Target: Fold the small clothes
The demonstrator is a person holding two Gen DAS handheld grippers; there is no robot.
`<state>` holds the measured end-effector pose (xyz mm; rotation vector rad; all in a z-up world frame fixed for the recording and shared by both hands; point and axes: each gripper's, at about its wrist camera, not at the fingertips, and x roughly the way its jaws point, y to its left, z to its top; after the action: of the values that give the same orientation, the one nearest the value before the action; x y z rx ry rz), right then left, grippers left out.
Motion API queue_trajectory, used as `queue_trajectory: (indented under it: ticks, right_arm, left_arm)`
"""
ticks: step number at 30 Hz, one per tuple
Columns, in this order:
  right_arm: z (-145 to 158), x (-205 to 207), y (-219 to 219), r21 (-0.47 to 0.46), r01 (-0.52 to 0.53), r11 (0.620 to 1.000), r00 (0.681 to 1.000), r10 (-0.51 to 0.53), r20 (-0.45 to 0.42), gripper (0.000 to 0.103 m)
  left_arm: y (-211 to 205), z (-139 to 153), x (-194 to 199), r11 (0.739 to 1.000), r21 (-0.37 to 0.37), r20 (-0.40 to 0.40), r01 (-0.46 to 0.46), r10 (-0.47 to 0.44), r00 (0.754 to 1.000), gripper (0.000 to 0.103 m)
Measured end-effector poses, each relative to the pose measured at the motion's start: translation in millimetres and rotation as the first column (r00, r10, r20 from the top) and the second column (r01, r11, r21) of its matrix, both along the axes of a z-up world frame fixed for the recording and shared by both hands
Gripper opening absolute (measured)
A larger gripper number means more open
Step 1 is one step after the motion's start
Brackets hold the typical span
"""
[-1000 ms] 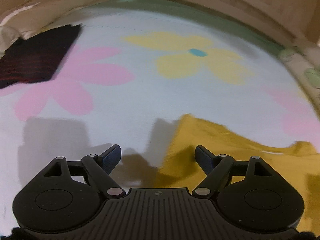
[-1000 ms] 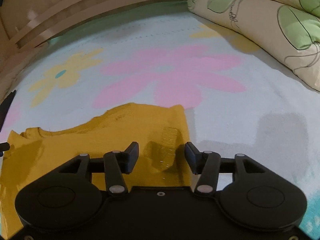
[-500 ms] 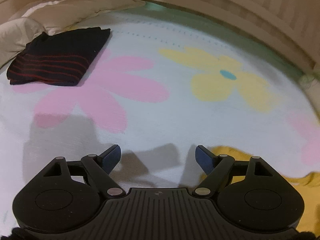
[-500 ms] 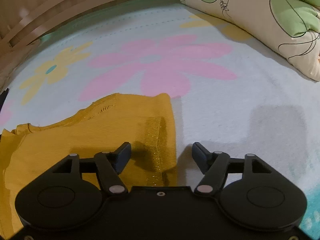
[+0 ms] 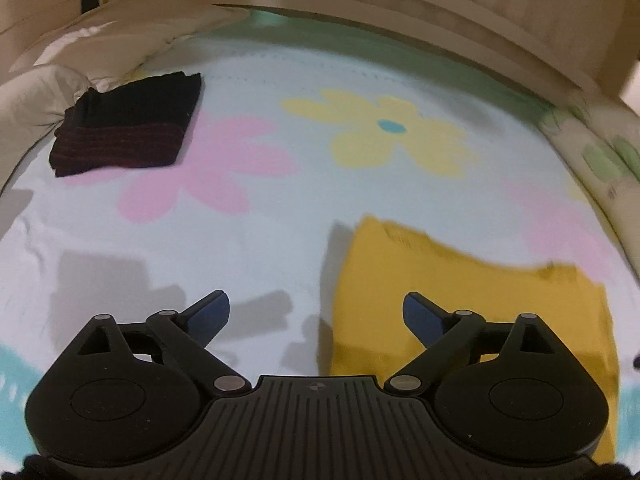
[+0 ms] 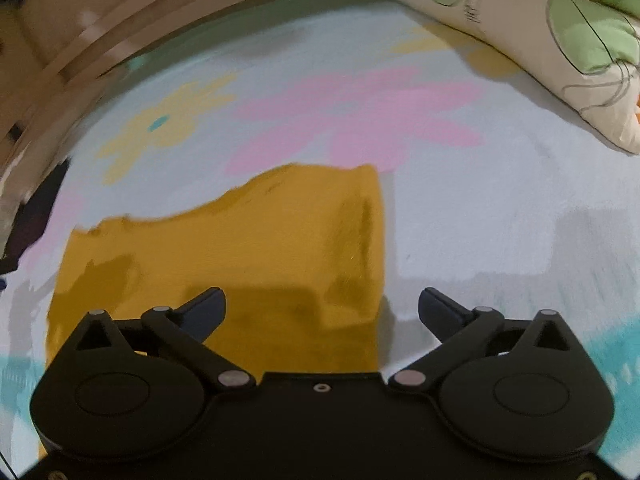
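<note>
A mustard-yellow small garment (image 5: pixel 460 292) lies flat on the flowered bed sheet; it also shows in the right wrist view (image 6: pixel 248 248). My left gripper (image 5: pixel 316 314) is open and empty, hovering over the garment's left edge. My right gripper (image 6: pixel 322 312) is open and empty, over the garment's right edge. A folded dark garment with red stripes (image 5: pixel 124 136) lies at the far left of the bed.
The pale sheet (image 5: pixel 280 220) has pink and yellow flower prints. A white pillow (image 5: pixel 36 96) lies at the far left, a cream pillow with green leaves (image 6: pixel 560 40) at the far right. A wooden headboard (image 5: pixel 360 0) runs along the back.
Both grippers have pulled back and risen from the yellow garment. The right gripper's jaws have opened wider. The left view swung right, back over the garment's left edge.
</note>
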<state>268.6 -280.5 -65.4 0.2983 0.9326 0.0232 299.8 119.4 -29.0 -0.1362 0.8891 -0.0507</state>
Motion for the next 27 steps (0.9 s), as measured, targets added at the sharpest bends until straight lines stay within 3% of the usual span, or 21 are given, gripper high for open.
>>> queue_trajectory:
  ticks: [4, 9, 16, 21, 27]
  right_arm:
    - [10, -30, 13, -0.013, -0.049, 0.999, 0.999, 0.049, 0.004, 0.103]
    - [17, -78, 19, 0.053, -0.03, 0.998, 0.999, 0.028, 0.037, 0.103]
    - [2, -141, 26, 0.125, -0.012, 0.992, 1.0, 0.009, 0.024, 0.103]
    - [-12, -169, 30, 0.126, -0.025, 0.992, 0.999, 0.028, -0.021, 0.103]
    - [-20, -198, 26, 0.122, -0.012, 0.992, 0.997, 0.021, -0.075, 0.103]
  left_arm:
    - [-8, 5, -37, 0.997, 0.027, -0.01, 0.067, -0.067, 0.998, 0.095]
    - [-17, 9, -79, 0.988, 0.063, -0.013, 0.143, -0.142, 0.99, 0.095]
    - [-21, -8, -135, 0.98, 0.024, -0.05, 0.198, -0.197, 0.979, 0.095]
    - [-17, -29, -166, 0.974, -0.018, -0.112, 0.227, -0.227, 0.967, 0.095]
    - [-7, -41, -192, 0.973, -0.032, -0.126, 0.228, -0.23, 0.965, 0.095]
